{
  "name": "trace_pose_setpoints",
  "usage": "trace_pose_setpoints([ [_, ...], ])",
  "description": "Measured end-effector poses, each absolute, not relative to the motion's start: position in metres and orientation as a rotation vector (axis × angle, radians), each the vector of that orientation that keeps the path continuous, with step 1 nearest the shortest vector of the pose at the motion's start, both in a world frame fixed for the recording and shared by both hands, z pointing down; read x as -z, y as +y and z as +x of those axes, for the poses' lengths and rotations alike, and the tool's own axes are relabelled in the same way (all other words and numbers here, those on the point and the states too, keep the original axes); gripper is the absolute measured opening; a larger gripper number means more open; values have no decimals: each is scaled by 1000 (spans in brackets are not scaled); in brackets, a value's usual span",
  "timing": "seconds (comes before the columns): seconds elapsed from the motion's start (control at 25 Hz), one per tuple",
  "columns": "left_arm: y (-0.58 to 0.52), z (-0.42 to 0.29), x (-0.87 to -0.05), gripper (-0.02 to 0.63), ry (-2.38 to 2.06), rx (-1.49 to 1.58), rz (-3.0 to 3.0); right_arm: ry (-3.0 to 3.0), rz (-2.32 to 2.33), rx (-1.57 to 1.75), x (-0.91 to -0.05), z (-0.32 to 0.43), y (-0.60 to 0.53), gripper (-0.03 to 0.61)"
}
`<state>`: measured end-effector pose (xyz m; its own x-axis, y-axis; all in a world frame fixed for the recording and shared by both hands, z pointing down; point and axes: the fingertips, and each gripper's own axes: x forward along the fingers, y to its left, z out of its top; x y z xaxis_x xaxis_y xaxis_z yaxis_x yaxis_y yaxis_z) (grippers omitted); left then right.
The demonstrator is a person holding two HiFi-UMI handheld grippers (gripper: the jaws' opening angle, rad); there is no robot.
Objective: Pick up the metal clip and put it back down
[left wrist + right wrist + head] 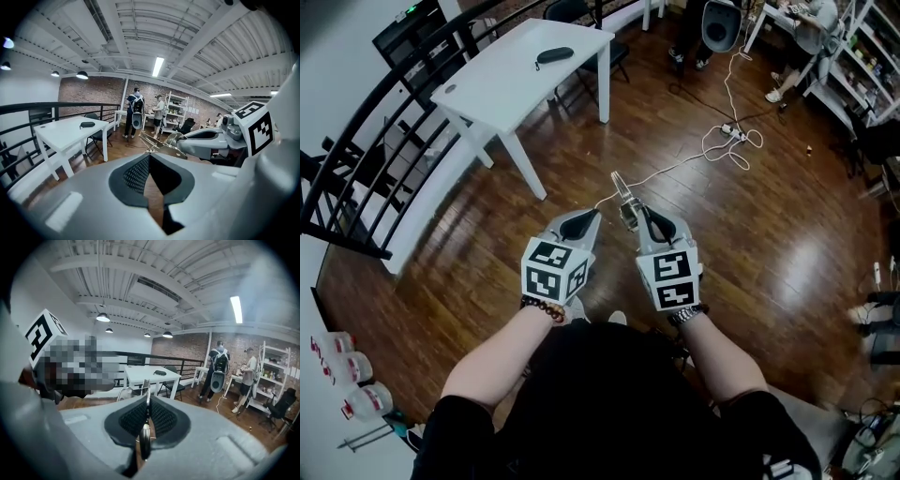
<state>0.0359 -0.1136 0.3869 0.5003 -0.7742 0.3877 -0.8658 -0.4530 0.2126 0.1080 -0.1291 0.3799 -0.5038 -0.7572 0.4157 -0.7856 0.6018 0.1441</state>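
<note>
Your right tool (632, 210) clenches the metal clip (621, 189), long axis aimed at the tabletop (516, 67), well apart; left tool (581, 223) clenched, empty.

My head camera looks steeply down from close above my grey left gripper (586, 217) and grey right gripper (639, 214), over the dark wooden floor (769, 244). Each gripper camera rides just behind its own jaws, facing nearly level across the room and catching the other gripper beside it. All three views share the white rectangular table (525, 70) ahead-left of my grippers
</note>
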Motion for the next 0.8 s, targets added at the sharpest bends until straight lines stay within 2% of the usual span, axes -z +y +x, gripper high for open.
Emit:
trace_pose_setpoints([
  [0.8,-171,-117,-379,14,-1491,-272,2305,-2474,1096,-15,-367,-53,-194,-6],
])
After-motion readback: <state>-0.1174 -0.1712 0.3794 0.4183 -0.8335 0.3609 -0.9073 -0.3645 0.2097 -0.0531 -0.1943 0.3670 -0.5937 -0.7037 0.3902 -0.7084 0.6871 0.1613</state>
